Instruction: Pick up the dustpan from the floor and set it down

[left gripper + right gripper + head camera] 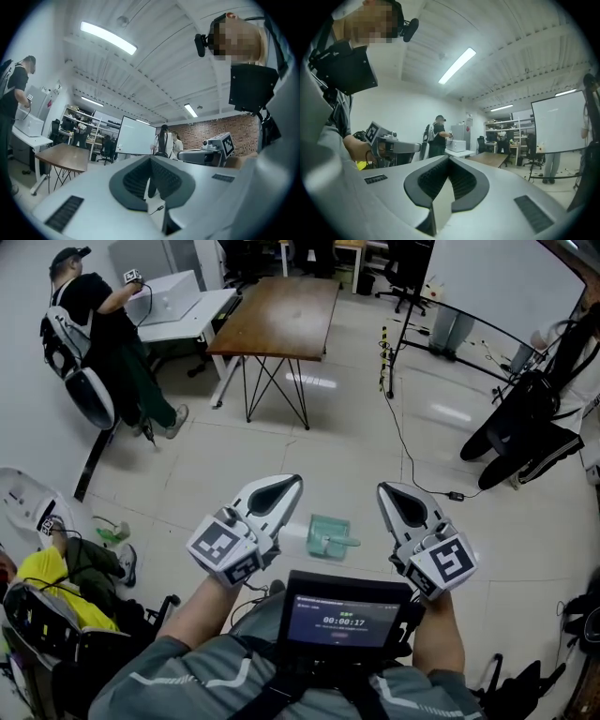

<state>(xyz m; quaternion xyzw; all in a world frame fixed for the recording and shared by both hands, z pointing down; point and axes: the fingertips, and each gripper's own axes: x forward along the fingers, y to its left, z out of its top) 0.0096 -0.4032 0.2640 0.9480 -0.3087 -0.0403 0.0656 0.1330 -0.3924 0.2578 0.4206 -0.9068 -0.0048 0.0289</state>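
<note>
Both left gripper (289, 483) and right gripper (387, 490) have closed, empty jaws; the dustpan (330, 536) lies on the floor (375, 427) below, between them, apparently not lifted

Your dustpan (328, 536) is small and pale green. It lies flat on the light tiled floor (356, 456), squarish in outline and turned slightly askew to the tile lines. A short handle of the same green pokes out from its right side, low against the floor. From your head view it shows in the gap between the left gripper (294, 480) and the right gripper (383, 489), touching neither. It is too small there to tell which edge is the open mouth. Neither gripper view shows it.
</note>
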